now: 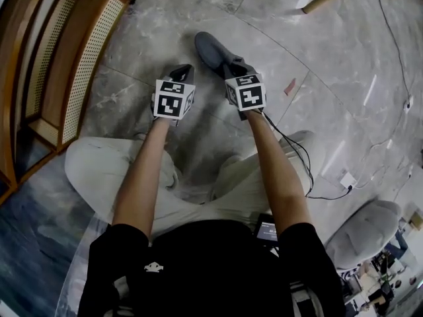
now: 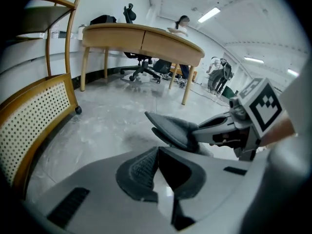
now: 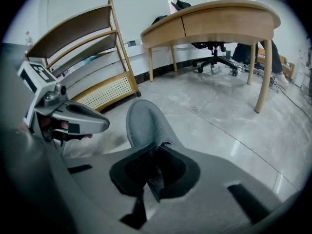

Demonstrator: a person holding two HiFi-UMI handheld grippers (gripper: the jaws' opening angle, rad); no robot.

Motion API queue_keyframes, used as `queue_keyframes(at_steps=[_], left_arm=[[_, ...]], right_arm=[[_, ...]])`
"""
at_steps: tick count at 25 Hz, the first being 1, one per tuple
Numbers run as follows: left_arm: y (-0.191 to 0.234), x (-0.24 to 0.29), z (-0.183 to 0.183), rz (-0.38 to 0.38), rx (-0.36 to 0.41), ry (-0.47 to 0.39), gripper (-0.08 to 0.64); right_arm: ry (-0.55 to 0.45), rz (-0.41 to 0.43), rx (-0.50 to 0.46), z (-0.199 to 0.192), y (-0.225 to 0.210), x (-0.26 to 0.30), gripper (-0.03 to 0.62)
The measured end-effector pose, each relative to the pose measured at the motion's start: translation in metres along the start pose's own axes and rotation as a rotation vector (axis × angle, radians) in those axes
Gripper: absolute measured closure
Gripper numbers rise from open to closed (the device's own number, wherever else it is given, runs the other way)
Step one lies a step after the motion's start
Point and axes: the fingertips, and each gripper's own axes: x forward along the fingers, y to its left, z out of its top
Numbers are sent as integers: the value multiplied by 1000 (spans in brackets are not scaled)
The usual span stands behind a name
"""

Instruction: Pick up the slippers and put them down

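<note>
One grey slipper (image 1: 211, 50) hangs a little above the marble floor, toe pointing away from me. My right gripper (image 1: 232, 65) is shut on its heel end. In the right gripper view the black pads (image 3: 141, 167) pinch the slipper (image 3: 144, 123) at its back edge. My left gripper (image 1: 182, 71) is level with it, a hand's width to the left. Its pads (image 2: 141, 172) meet with nothing showing between them. The left gripper view shows the held slipper (image 2: 173, 128) in the right gripper (image 2: 195, 130) just ahead. A second slipper is not in view.
A wooden rack with cane panels (image 1: 73, 51) stands at the left. A curved wooden desk (image 3: 214, 18) and an office chair (image 3: 214, 57) are further off, with a person beside them. Cables (image 1: 297, 157) trail on the floor at the right. My knees (image 1: 99, 170) are below the grippers.
</note>
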Motion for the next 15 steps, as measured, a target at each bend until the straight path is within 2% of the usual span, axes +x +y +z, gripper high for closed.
queue_keyframes(at_steps=[4,15], left_arm=[[0,7,-13,-1,23,21,555],[1,20,-50,-5,20,103,554]], right_arm=[[44,-3,27,-20,0,11,591],[136,13,73,-53,5,32,586]])
